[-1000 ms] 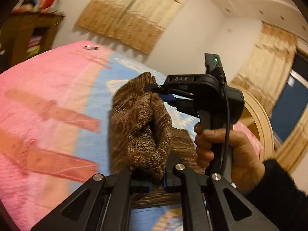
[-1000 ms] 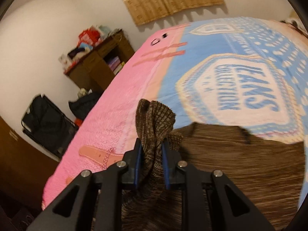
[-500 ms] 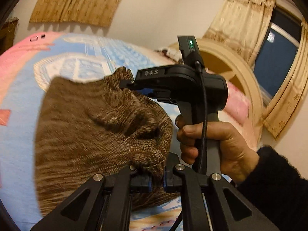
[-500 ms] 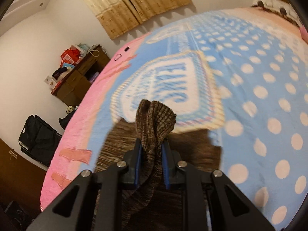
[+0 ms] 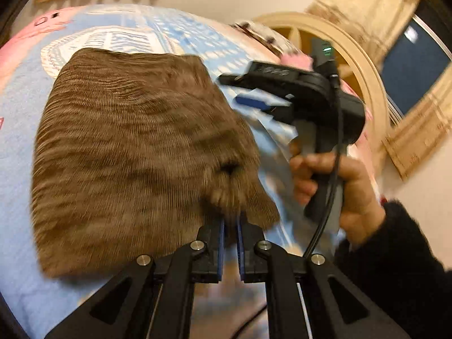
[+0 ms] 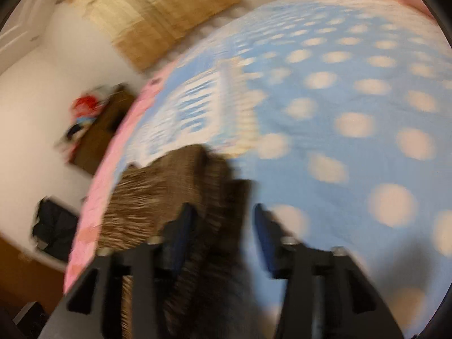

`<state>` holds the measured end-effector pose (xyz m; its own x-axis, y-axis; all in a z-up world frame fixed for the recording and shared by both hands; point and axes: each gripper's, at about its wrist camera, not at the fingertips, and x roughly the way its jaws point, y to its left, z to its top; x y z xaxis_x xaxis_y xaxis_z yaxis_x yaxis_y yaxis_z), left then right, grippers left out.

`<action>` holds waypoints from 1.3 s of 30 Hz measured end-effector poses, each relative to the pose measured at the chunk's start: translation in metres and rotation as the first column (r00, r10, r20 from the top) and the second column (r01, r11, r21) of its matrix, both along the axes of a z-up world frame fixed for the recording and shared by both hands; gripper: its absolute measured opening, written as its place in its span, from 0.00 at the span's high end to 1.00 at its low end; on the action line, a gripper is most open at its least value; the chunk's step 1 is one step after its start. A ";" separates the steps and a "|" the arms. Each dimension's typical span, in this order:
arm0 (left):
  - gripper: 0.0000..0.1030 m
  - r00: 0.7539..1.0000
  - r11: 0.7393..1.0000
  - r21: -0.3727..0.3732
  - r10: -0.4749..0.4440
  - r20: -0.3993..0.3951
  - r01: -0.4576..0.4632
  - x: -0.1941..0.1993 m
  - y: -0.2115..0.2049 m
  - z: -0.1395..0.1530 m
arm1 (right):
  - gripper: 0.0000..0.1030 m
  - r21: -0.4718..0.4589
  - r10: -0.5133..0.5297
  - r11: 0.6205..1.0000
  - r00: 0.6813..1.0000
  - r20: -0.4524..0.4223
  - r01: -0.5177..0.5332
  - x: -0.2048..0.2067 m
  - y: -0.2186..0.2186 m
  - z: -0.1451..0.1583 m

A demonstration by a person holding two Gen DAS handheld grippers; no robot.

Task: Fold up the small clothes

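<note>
- A brown, ribbed knitted garment [image 5: 135, 152] lies spread in a folded slab on the bed, over a fleece blanket [image 5: 17, 130] that is light blue with pale dots and a white emblem, with a pink band along one side.
- The left gripper [image 5: 231, 226], black with blue pads, is pinched narrow on a bunched corner of the knit at its near edge; the wool puckers up into a small knot right above the fingertips.
- From that pinch the rest of the garment runs away across the blanket and lies flat.
- The right gripper [image 6: 223, 226], the same black tool with blue pads, has its jaws coming apart. In its own view, a dark fold of the knit stands in the gap, close against the left-hand pad, while the other pad is clear of it with blue blanket showing between.
- Seen from the left wrist view, the right gripper [image 5: 248, 96] is blurred and sits just past the far right edge of the knit, above the blanket.
- The person's right hand [image 5: 336, 189] is wrapped around that tool's black handle, a black cable hanging beside it and a dark fuzzy sleeve [image 5: 395, 254] at the wrist.
- Both views are smeared, the right one badly.
- Behind the bed stand a rounded cream headboard [image 5: 364, 65], tan curtains [image 5: 370, 2] and a dark window [image 5: 415, 65].
- Off the pink side a brown wooden shelf [image 6: 104, 124] with red clutter on top stands against the white wall, with a black bag [image 6: 53, 228] on the floor.
</note>
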<state>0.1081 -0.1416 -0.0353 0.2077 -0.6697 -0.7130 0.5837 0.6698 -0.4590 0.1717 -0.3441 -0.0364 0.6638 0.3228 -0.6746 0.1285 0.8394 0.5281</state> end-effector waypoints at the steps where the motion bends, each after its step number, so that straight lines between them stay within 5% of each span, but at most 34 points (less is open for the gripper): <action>1: 0.93 1.000 1.000 -0.001 -0.021 0.011 0.021 -0.008 0.011 0.005 | 0.48 -0.025 -0.014 1.000 1.000 0.022 0.014 -0.012 -0.002 0.007; 5: 0.93 0.997 0.999 0.010 -0.046 0.069 0.045 -0.036 0.046 0.012 | 0.48 -0.131 0.019 0.991 0.993 0.117 -0.003 -0.076 0.008 0.047; 10: 0.93 0.995 0.996 -0.026 0.084 0.048 -0.083 -0.037 0.091 0.011 | 0.44 -0.146 0.055 0.989 0.985 0.164 -0.031 -0.133 0.033 0.065; 17: 0.93 0.972 0.973 -0.072 0.225 0.061 -0.221 -0.040 0.123 0.024 | 0.44 -0.248 0.170 0.959 0.978 0.124 -0.135 -0.132 0.097 0.044; 18: 0.93 0.970 0.971 -0.072 0.233 0.064 -0.228 -0.041 0.125 0.024 | 0.47 -0.247 0.172 0.958 0.980 0.102 -0.143 -0.125 0.100 0.035; 20: 0.93 0.967 0.968 -0.068 0.245 0.070 -0.240 -0.040 0.127 0.022 | 0.86 -0.260 0.137 0.957 0.990 0.015 -0.129 -0.114 0.099 0.013; 27: 0.93 0.962 0.962 -0.064 0.269 0.041 -0.266 -0.023 0.136 0.013 | 0.97 0.027 0.032 0.999 0.999 -0.014 -0.032 -0.128 0.053 -0.014; 31: 0.93 0.960 0.960 -0.073 0.275 0.056 -0.270 -0.009 0.136 0.019 | 0.86 0.046 0.050 0.998 0.999 -0.012 -0.050 -0.133 0.050 -0.004; 34: 0.93 0.956 0.957 -0.089 0.284 0.070 -0.278 0.010 0.125 0.026 | 0.84 -0.161 0.009 0.987 0.993 0.117 0.010 -0.133 0.058 0.041; 37: 0.93 0.949 0.949 -0.108 0.305 0.077 -0.296 0.029 0.110 0.028 | 0.78 -0.336 0.117 0.940 0.978 0.175 -0.052 -0.105 0.090 0.071; 39: 0.93 0.949 0.947 -0.104 0.310 0.058 -0.303 0.042 0.097 0.022 | 0.62 -0.393 0.180 0.914 0.969 0.168 -0.101 -0.078 0.110 0.073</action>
